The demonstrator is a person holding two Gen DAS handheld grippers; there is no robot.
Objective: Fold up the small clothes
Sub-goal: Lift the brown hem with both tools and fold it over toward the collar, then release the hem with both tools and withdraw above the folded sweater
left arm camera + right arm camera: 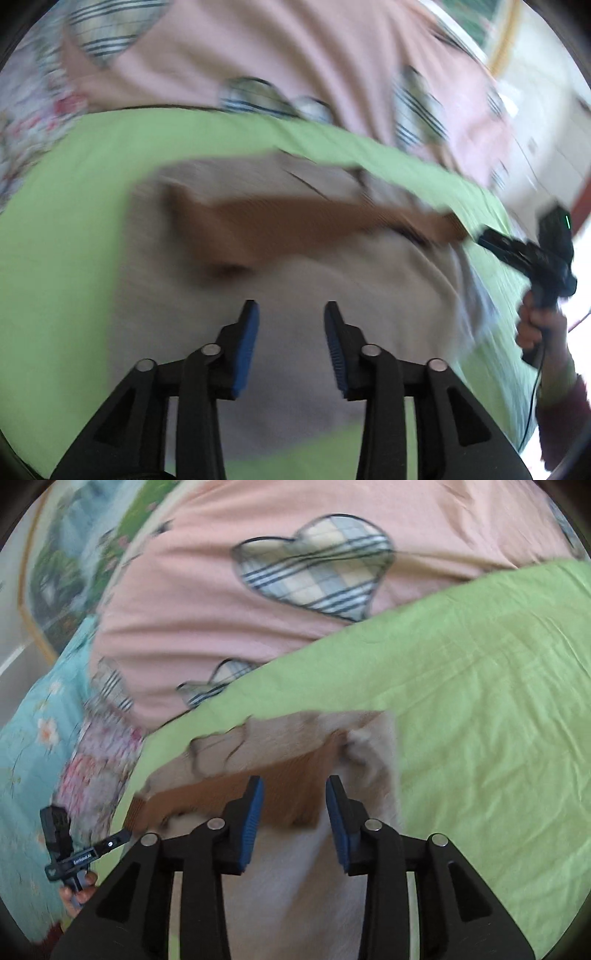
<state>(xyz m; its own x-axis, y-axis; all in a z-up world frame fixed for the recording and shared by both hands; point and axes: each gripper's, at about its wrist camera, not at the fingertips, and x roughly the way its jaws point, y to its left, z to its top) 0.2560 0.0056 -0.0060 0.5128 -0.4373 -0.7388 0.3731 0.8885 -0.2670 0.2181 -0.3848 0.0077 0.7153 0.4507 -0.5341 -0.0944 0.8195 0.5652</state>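
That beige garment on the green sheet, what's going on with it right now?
A person is folding a small beige garment with a brown band, laid on a green sheet over a bed. The left gripper and the right gripper both hang over it with jaws apart, nothing pinched. A pink heart-patterned quilt lies behind.

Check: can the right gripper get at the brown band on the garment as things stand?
Probably yes. The right gripper is open, and the brown band shows directly between and just beyond its fingertips on the beige garment, nothing lying over it. Blur hides whether the pads touch.
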